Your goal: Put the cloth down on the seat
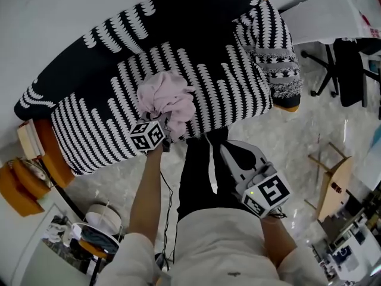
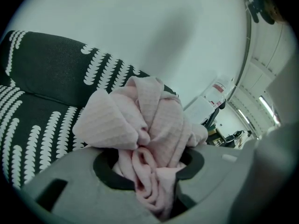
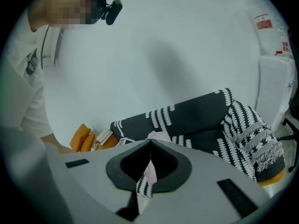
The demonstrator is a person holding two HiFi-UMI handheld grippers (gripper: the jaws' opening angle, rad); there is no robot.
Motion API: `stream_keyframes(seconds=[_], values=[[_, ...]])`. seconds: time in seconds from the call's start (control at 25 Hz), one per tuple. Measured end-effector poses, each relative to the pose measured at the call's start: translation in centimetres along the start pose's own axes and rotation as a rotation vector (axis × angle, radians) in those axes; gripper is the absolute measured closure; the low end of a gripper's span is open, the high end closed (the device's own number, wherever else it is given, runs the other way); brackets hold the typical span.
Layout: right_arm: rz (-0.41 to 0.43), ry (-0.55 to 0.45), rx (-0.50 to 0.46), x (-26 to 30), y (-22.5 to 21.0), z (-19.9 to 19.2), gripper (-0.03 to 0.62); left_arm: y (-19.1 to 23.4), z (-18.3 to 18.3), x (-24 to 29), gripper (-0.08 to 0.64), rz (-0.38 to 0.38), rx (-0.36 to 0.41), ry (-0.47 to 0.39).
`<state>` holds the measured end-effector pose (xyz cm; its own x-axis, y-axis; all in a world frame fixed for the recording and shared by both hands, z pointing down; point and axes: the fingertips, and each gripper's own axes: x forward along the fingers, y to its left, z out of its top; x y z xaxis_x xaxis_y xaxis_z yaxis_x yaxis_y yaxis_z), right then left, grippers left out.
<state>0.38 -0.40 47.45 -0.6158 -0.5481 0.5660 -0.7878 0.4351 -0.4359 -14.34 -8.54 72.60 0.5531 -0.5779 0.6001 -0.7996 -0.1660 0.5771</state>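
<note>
Cloth (image 1: 166,100): pink, bunched, at the centre of the head view, over the front of the seat (image 1: 232,94).
Seat: black-and-white patterned sofa, upper frame.
Left gripper (image 2: 152,169): jaws clamped on the cloth's folds.
Right gripper (image 3: 150,141): lower right, jaws closed, empty.

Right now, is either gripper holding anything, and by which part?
The left gripper clamps the pink cloth by a gathered bunch of folds; the right gripper, jaws together, holds nothing.
</note>
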Motion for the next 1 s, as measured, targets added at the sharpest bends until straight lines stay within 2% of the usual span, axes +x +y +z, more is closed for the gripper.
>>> stream_keyframes(seconds=[0.44, 0.8, 1.0], values=[[0.023, 0.013, 0.018, 2.7, -0.4, -0.7, 0.585, 4.0, -2.3, 2.4, 0.376, 0.062, -0.008, 0.049], [0.006, 0.028, 0.050, 2.8, -1.8, -1.9, 0.585, 6.5, -4.1, 4.3, 0.367, 0.114, -0.046, 0.086], [0.003, 0.032, 0.053, 3.2, -2.3, -2.3, 0.585, 7.4, -4.7, 5.5, 0.364, 0.128, -0.041, 0.097]])
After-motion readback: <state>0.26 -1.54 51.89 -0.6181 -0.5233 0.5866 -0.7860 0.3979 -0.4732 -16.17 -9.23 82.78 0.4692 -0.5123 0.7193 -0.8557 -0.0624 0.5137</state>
